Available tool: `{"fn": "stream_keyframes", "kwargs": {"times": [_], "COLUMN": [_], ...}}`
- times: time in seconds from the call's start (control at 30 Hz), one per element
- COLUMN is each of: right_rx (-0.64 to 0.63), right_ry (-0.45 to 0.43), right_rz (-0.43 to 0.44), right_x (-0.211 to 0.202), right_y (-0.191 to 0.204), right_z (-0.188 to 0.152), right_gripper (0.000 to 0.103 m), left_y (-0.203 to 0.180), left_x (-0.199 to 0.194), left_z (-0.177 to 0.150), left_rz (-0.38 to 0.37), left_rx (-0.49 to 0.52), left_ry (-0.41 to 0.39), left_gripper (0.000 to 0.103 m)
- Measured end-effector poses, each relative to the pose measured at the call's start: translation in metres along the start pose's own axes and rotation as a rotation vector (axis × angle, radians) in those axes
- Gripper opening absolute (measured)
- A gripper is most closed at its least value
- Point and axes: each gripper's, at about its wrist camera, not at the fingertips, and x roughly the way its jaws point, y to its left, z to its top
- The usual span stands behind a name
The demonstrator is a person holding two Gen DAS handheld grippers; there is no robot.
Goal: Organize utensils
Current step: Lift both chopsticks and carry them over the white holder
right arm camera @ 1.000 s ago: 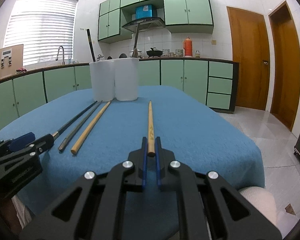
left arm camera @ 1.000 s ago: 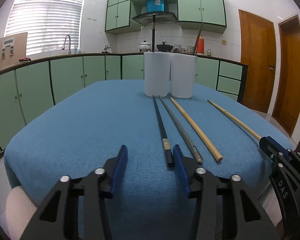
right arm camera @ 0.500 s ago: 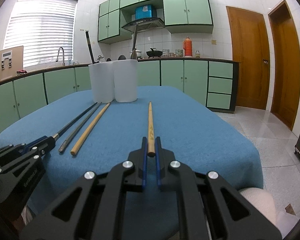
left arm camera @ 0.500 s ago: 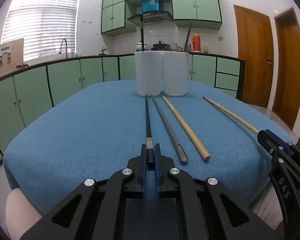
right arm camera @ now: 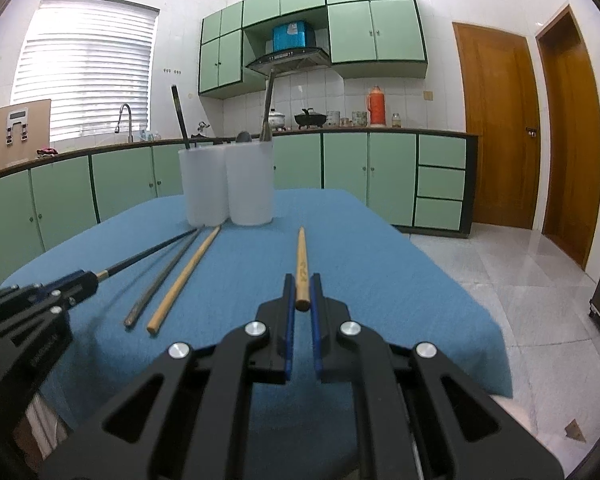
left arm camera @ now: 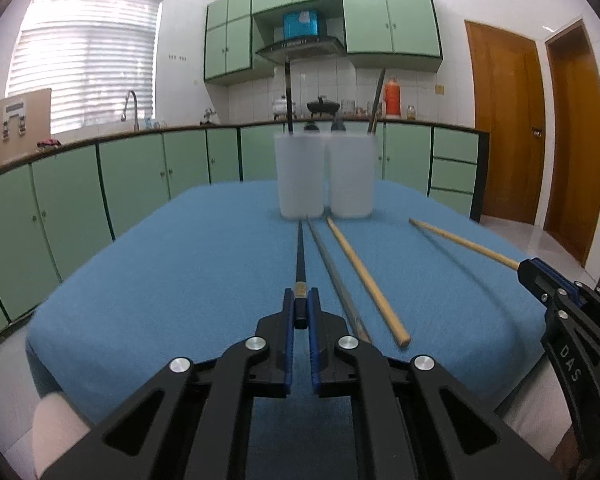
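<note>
My two views are bright and evenly lit. Daylight glows through the blinds of the window [left arm camera: 86,60], nearly washed out. The floor [right arm camera: 512,280] shows a soft sheen. The fisheye bends the counter [right arm camera: 100,146] into a curve, with dark corners around each picture. The cups [left arm camera: 324,176] and chopsticks look slightly smeared; shadows on the tablecloth [left arm camera: 180,280] are faint.

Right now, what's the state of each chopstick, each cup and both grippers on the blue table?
Left gripper: shut on the black chopstick.
Right gripper: shut on the light wooden chopstick.
Grey metal chopstick: lying loose on the blue tablecloth.
Second wooden chopstick: lying loose beside it.
Two translucent white cups: upright, side by side, each with utensils standing inside.
</note>
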Motion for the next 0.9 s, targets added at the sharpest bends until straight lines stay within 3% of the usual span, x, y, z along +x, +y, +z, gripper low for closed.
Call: {"fn": "stream_keyframes", "kwargs": {"times": [0.5, 0.67, 0.9], "right_rx": [-0.004, 0.018, 0.050], "right_ry": [-0.085, -0.070, 0.020], "right_rz": [0.106, 0.168, 0.268], "right_x": [-0.018, -0.014, 0.008], "right_y": [-0.014, -0.021, -0.024], "right_z": [0.082, 0.118, 0.169], "right_gripper": [0.006, 0.006, 0.006], "left_y": [0.019, 0.023, 0.027], "left_x": [-0.042, -0.044, -0.032], "left_z": [0.077, 0.101, 0.142], "left_rz": [-0.040, -0.071, -0.113], "left_rx": [-0.005, -0.004, 0.009], "left_ry": [-0.174, -0.184, -0.161], "left_gripper": [0.007, 0.007, 0.007]}}
